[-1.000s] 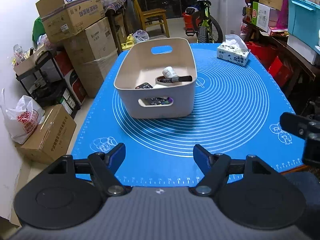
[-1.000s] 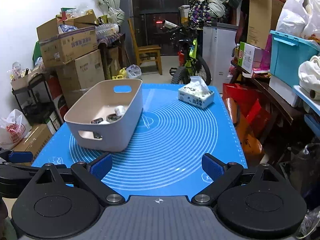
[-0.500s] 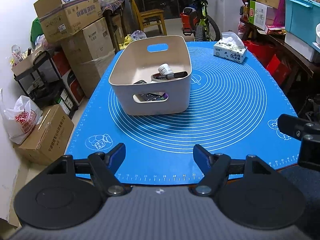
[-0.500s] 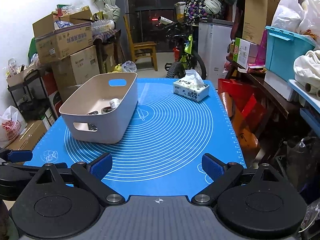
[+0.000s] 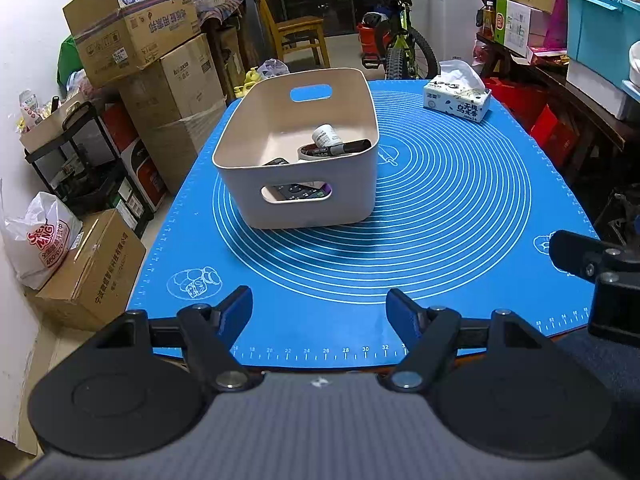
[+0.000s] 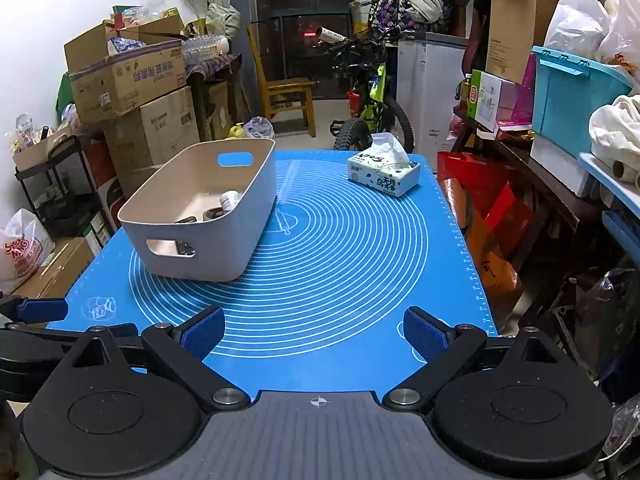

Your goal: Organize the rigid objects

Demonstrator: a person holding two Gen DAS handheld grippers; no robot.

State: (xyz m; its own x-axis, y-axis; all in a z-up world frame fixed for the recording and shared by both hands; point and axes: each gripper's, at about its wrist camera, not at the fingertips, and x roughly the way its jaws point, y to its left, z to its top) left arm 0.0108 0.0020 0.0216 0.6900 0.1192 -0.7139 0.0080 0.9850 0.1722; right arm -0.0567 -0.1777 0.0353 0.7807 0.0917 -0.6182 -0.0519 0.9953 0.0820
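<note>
In my left wrist view, I am holding my left gripper point(image 5: 319, 306) low in the frame with its jaws spread wide and gripping nothing. The beige bin point(image 5: 298, 148) is sitting at upper centre on the blue mat point(image 5: 460, 216), already carrying a marker point(image 5: 345, 147), a small white bottle point(image 5: 326, 135), a tape roll point(image 5: 310, 153) and a remote point(image 5: 298, 191) showing through the near handle slot. A tissue box point(image 5: 457, 98) is sitting at upper right.

In my right wrist view, I am holding my right gripper point(image 6: 314, 330) at the bottom, its jaws also wide apart and gripping nothing, with the bin at centre left. I am seeing no loose rigid item on the mat, so I am judging the sorting nearly done. The risk I am weighing: reaching in again, 1 open finger could catch the bin's rim and shove or tip it, or my 2 grippers, sitting near each other, could collide.
</note>
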